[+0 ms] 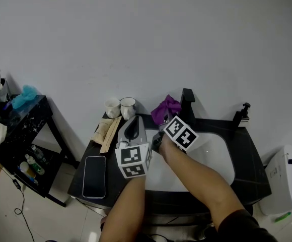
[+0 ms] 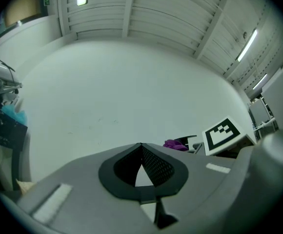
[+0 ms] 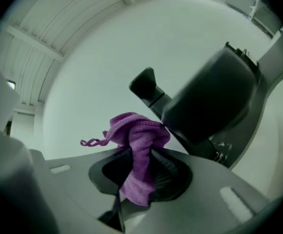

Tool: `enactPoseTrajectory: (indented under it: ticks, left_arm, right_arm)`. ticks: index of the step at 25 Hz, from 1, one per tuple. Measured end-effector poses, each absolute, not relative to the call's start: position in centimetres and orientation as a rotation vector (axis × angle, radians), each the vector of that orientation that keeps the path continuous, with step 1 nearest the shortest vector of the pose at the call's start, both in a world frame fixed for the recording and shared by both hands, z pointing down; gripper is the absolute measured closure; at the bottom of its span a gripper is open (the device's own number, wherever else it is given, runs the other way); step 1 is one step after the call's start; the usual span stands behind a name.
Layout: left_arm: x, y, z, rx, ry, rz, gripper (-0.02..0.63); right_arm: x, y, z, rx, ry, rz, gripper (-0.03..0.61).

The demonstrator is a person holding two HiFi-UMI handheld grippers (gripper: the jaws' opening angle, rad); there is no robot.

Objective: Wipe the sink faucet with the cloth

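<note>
- R claw (image 3: 141, 162): pinching purple cloth (image 3: 137, 138) mid-fold; a bunch stands above the tips, a tail hangs below.
- Cloth, head view (image 1: 166, 108): held up at the back of the sink (image 1: 222, 158), just left of the black faucet (image 1: 188, 103).
- Faucet, R gripper view (image 3: 207, 99): looms right behind the cloth. Can't tell if they touch yet.
- L claw (image 2: 141, 147): tips pressed together, nothing between. In head view it (image 1: 134, 121) hangs over the surface (image 1: 252, 171) left of the basin, idle.
- Step, my read: cloth gripped and brought to the faucet; wiping at its very start or about to begin.
- Next move needs: I push the bunch flat onto the faucet body w/ light pressure, then stroke along neck and spout. Keep the pinch firm so the cloth doesn't drag out; the loose tail could snag.
- Other stock: phone (image 1: 94, 176) face up on the surface, two cups (image 1: 120, 107) at the wall, pump bottle (image 1: 241, 116) at right.
- Writing: none legible. Only b/w square markers on the gripper cubes; no brand or label readable.
</note>
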State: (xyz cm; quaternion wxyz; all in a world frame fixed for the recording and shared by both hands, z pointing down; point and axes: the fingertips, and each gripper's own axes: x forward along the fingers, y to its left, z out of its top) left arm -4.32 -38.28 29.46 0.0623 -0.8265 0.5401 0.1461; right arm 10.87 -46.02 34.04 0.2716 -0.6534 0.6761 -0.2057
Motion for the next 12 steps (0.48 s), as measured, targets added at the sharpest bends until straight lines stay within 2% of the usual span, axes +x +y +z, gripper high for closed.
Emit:
enactPoseTrajectory:
  ticks: [8,12]
  left_arm:
    - [-4.2,-38.5,29.8,-2.505,1.629,0.409,0.597]
    - [-4.3,-38.7,29.9,-2.495,1.638,0.387,0.597]
  right_arm:
    - [9.7,-45.0,38.1,-1.819,1.967,-0.613,0.48]
    - [6.9,-42.4,36.6,-1.787,2.27,-0.416,0.48]
